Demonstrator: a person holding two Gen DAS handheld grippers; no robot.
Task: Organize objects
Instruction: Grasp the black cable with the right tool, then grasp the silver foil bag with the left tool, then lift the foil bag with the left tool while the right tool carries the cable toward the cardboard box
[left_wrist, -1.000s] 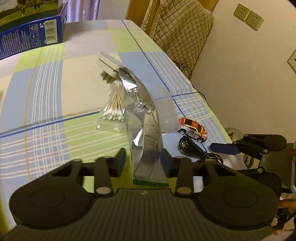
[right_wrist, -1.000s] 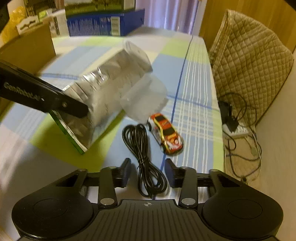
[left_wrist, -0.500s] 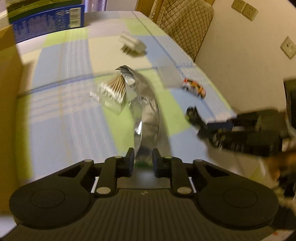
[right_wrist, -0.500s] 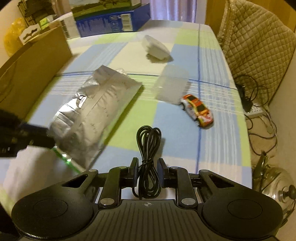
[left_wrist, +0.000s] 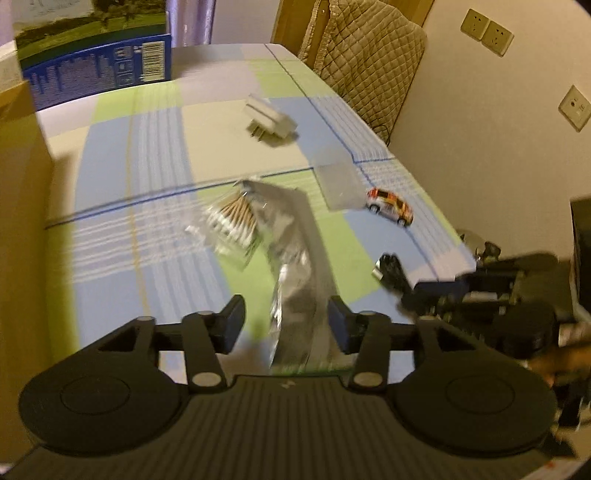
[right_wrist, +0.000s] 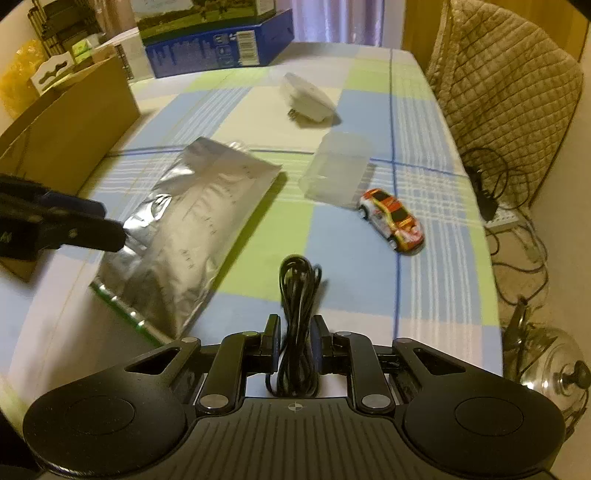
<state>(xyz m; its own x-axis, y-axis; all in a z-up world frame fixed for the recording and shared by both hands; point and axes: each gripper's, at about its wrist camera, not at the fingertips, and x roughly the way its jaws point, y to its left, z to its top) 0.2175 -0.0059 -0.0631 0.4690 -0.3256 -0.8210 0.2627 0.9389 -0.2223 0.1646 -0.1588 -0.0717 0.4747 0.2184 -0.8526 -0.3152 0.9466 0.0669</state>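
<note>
Checked tablecloth (right_wrist: 369, 92) holds all. Silver foil pouch (right_wrist: 192, 225) at 9 o'clock, between spread fingers of left gripper (left_wrist: 286, 321), no grip. Right gripper (right_wrist: 294, 345) at 6 o'clock, clamped on black cable bundle (right_wrist: 299, 291). Toy car (right_wrist: 391, 219) at 3 o'clock.

I see a crinkled, shiny foil pouch (right_wrist: 188, 229) on the desk's matt checked cloth (right_wrist: 417, 122), next to a frosted translucent plastic box (right_wrist: 338, 168) and a glossy painted toy car (right_wrist: 393, 219). My matt black plastic fingers (right_wrist: 271, 341) flank a smooth rubbery black cable (right_wrist: 297, 314). Left side shows plain brown cardboard (right_wrist: 70, 133); chair cover (right_wrist: 506, 85) looks quilted fabric.
</note>
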